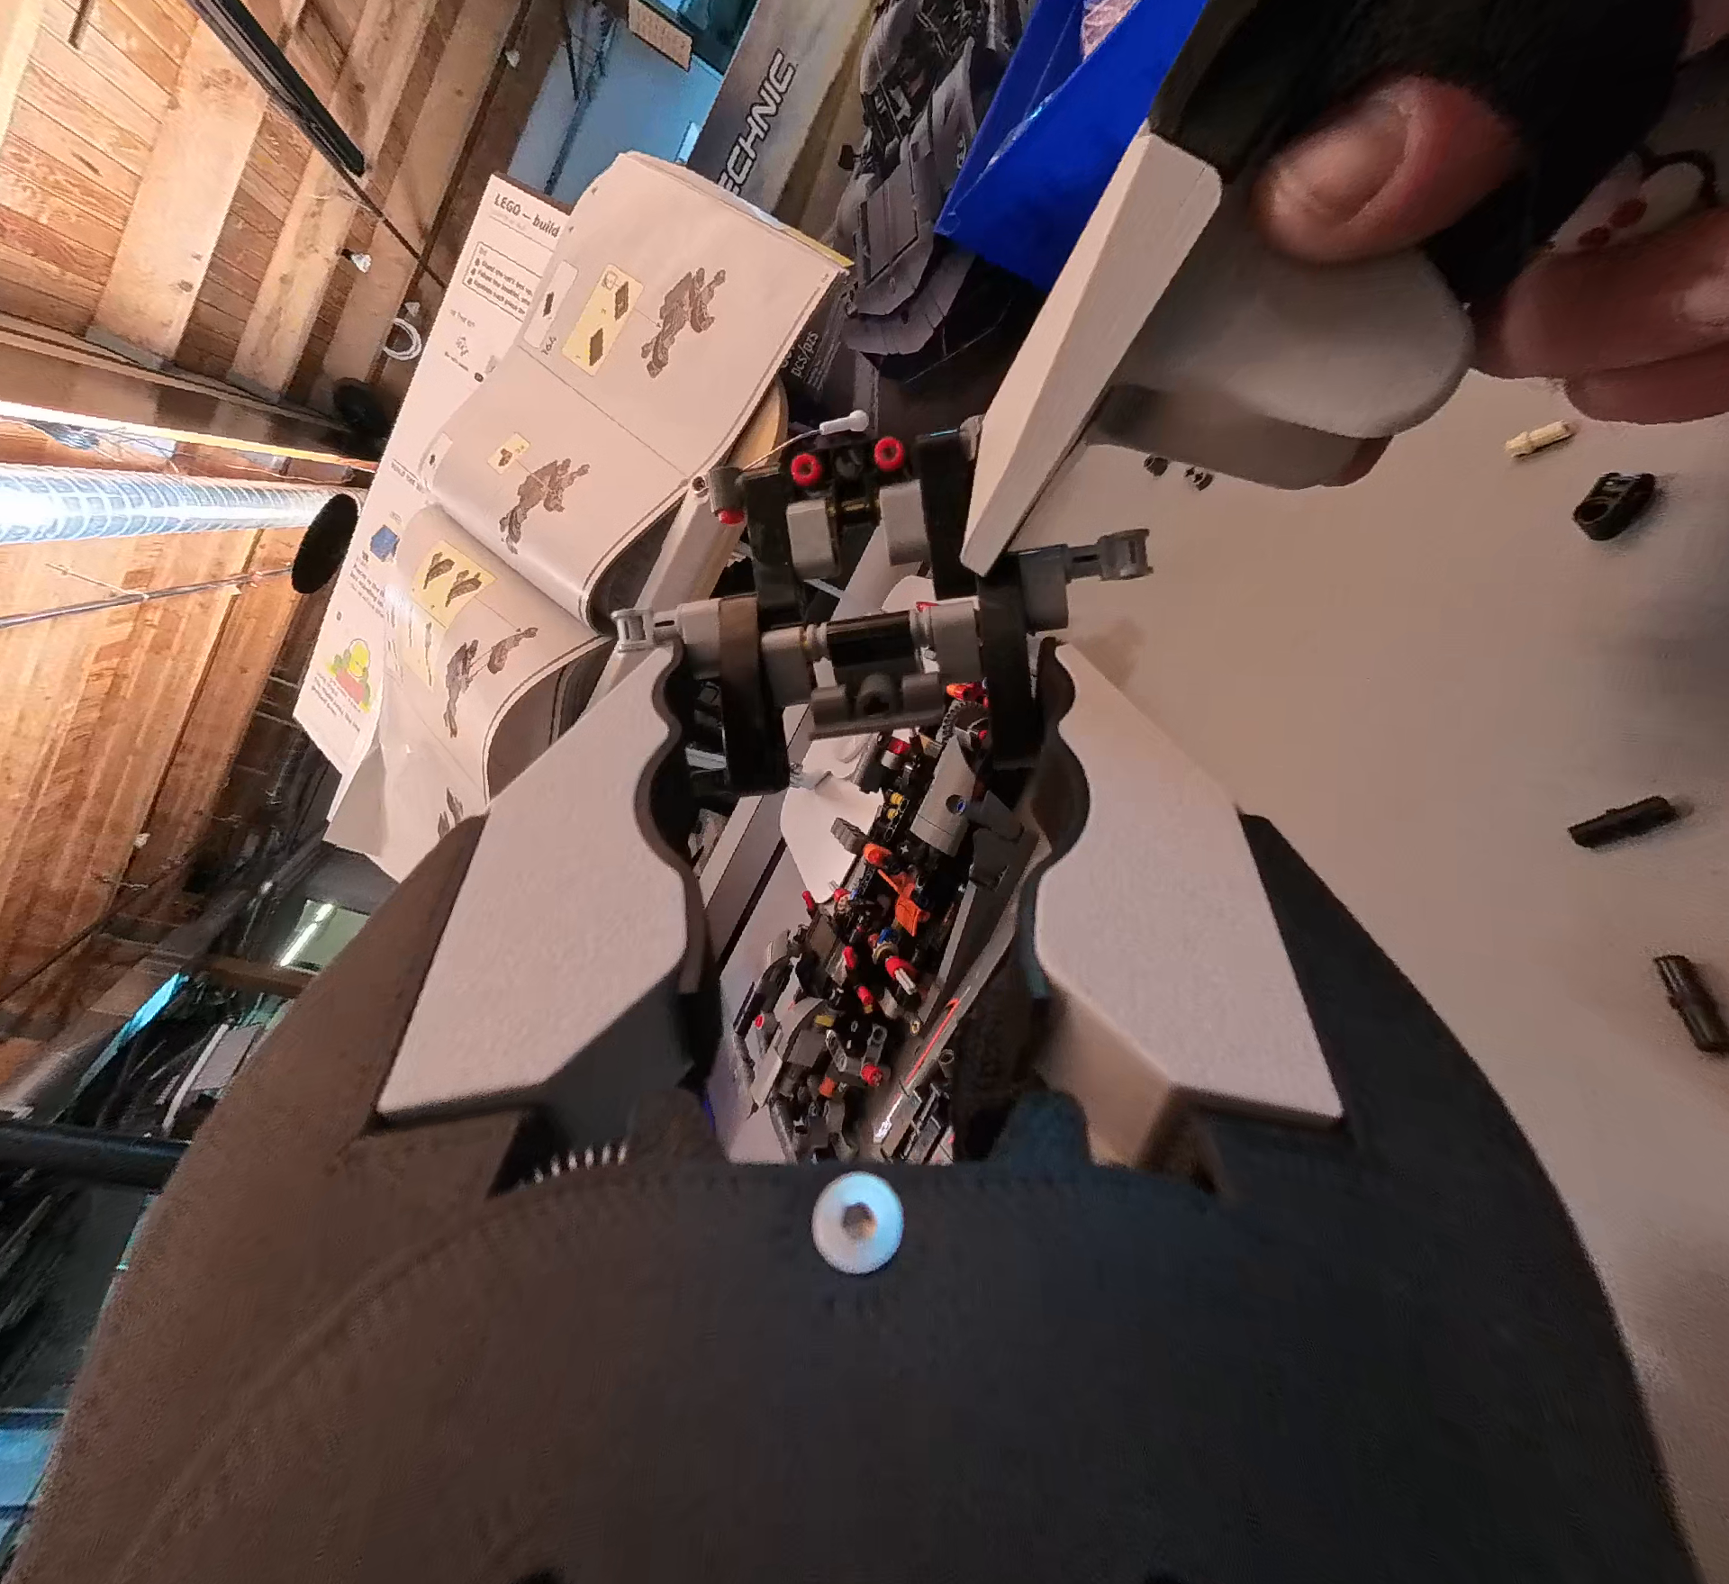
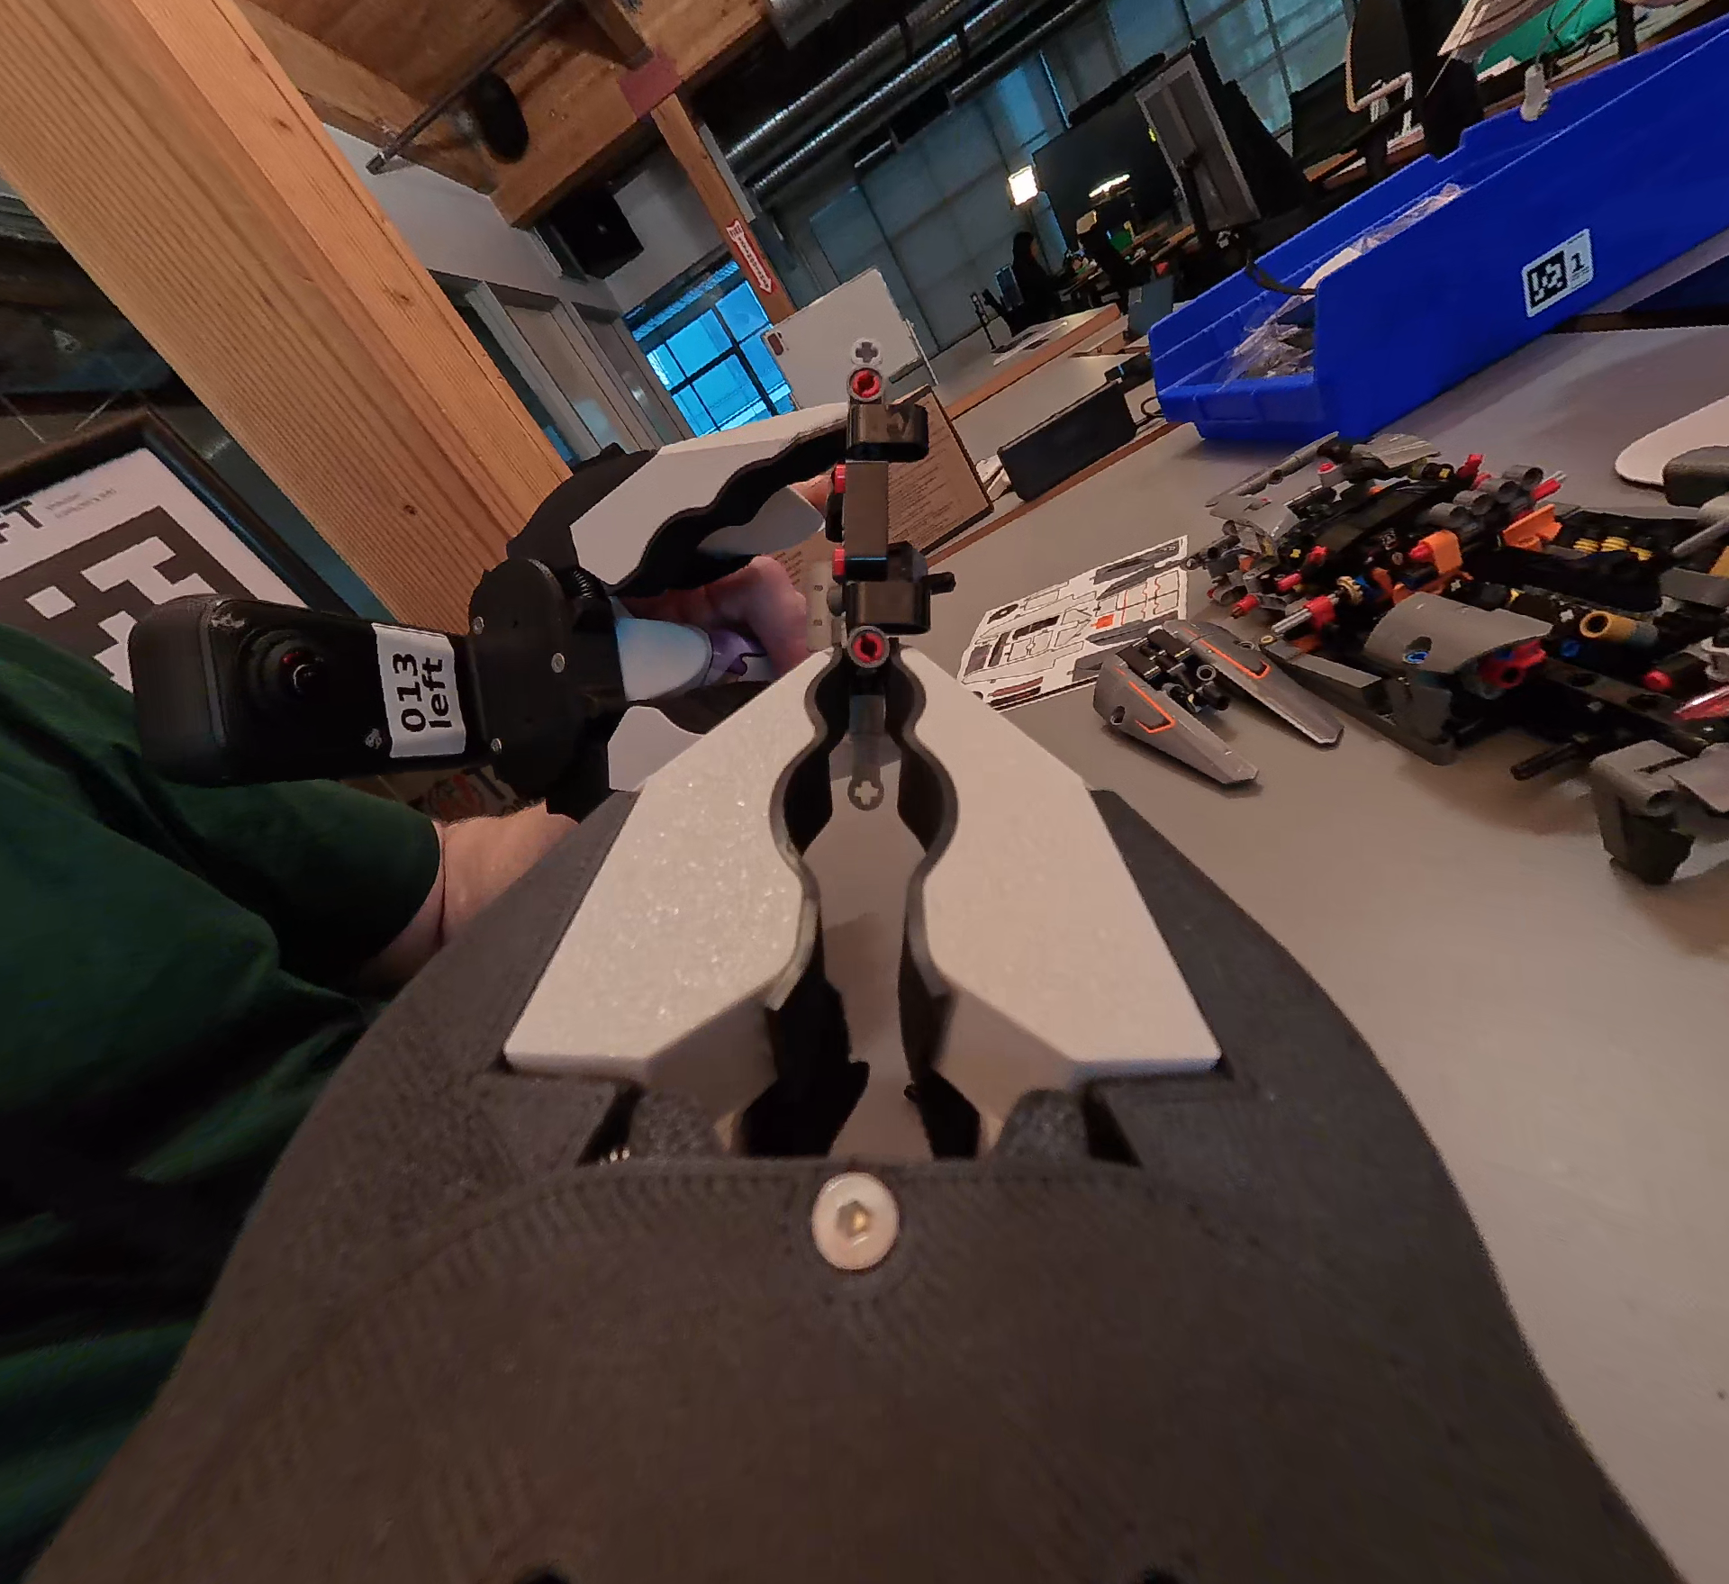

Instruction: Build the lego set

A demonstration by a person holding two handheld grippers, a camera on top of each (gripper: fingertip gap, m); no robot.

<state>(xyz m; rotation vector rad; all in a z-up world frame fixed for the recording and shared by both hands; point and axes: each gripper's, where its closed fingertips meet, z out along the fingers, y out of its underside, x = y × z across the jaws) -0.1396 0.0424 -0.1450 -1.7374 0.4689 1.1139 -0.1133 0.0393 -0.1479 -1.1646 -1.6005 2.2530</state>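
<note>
Both grippers' fingers clamp one sub-assembly (image 1: pixel 842 603) off the table (image 2: pixel 1310 931): left gripper (image 1: pixel 856 678) steadying, right gripper (image 2: pixel 865 678) likely aligning it.

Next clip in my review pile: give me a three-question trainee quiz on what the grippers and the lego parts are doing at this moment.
1. True or false: both grippers grip the same small lego subassembly.
2. Where is the large part-built car chassis? A) held up by the left gripper B) lying on the grey table C) inside the blue bin
3. Fill in: the open instruction booklet shows in the ____ wrist view.

Key
1. True: the right gripper holds its lower end, and the left gripper clamps it from the side.
2. B
3. left
</note>
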